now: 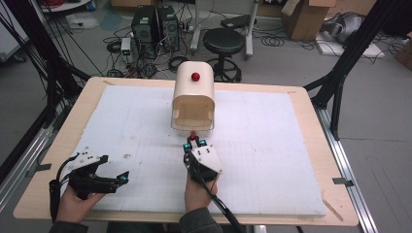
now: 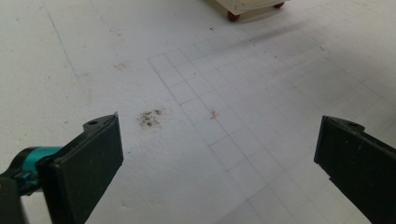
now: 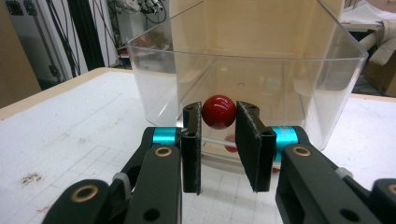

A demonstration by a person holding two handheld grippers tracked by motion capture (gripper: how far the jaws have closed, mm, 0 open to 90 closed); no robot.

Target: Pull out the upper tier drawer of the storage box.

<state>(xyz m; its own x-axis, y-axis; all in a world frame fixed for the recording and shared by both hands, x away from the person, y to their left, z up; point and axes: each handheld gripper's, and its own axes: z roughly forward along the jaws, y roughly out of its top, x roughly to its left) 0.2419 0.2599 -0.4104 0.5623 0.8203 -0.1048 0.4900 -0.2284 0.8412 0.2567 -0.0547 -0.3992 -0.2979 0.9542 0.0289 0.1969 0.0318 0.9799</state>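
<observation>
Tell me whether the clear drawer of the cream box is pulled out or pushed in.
Pulled out, at least partly: the clear drawer juts from the cream box toward the right gripper, whose jaws flank its red knob.

Red knob (image 3: 219, 111) on clear drawer front (image 3: 243, 74), seemingly pinched by right tongs (image 3: 219, 140).

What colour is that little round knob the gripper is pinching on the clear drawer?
Red, a glossy ball knob, clearest in the right gripper view.

stool (image 1: 223, 42) | computer towers (image 1: 155, 24) (on floor) | cardboard box (image 1: 309, 17)
</observation>
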